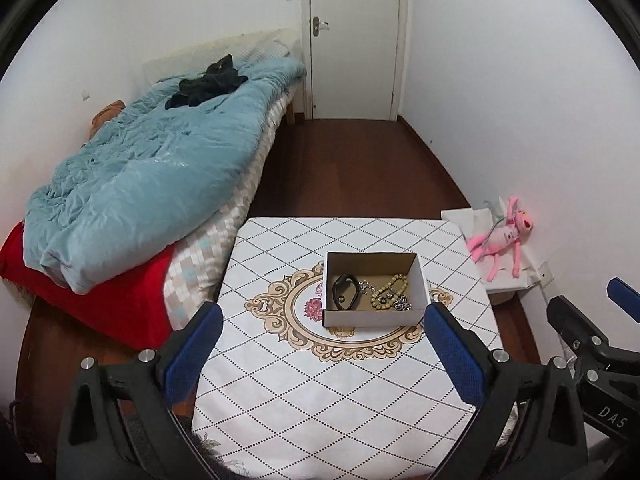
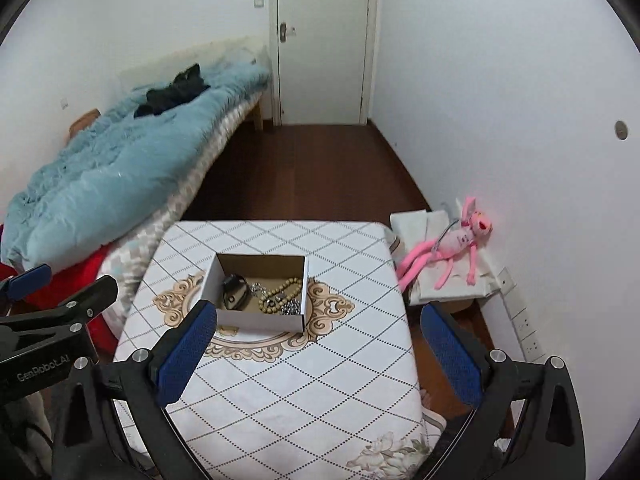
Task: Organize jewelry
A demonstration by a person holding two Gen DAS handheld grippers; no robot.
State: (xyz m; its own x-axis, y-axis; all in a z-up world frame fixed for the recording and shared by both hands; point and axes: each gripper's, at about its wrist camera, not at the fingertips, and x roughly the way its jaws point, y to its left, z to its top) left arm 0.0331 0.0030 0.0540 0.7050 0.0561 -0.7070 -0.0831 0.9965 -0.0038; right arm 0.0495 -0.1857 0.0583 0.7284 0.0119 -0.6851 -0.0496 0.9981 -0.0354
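Note:
An open cardboard box (image 1: pixel 374 317) stands in the middle of the white patterned table (image 1: pixel 320 400); it also shows in the right wrist view (image 2: pixel 260 322). Inside lie a black bangle (image 1: pixel 345 292), a wooden bead bracelet (image 1: pixel 390 290) and a silver chain (image 1: pixel 402 304). My left gripper (image 1: pixel 322 328) is open and empty, held above the table's near half, in front of the box. My right gripper (image 2: pixel 316 328) is open and empty, near the box's front right, over the table's right side.
A bed (image 1: pixel 160 168) with a blue duvet and red blanket (image 1: pixel 108 300) stands left of the table. A pink plush toy (image 1: pixel 504 236) lies on white paper at the right wall. A white door (image 1: pixel 354 40) is at the far end, across dark wooden floor.

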